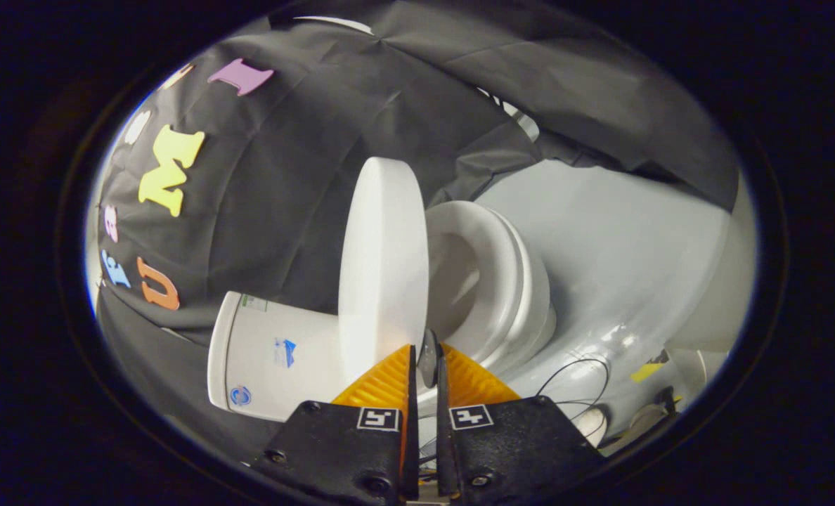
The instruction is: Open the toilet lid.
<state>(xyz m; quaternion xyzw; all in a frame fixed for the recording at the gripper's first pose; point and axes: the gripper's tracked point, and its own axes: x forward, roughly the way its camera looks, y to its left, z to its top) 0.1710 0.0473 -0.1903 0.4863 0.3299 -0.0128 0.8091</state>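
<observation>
Tool [426, 365] pinched on thin edge of smooth round lid [382, 267].

A: Where does the camera sit?
B: On the tongs [426, 365], looking forward along the two fingers [382, 383], which rise from the foot of the fisheye view; the fingers stand nearly together, a thin edge between them.
A: Which way does it face, and how near?
B: It is rolled on its side, so the toilet [509, 295] lies tilted across the view; it sits close, the raised lid [382, 267] just ahead of the fingertips; tank [270, 351], grey floor [614, 239] and booth cloth [305, 176] beyond.
</observation>
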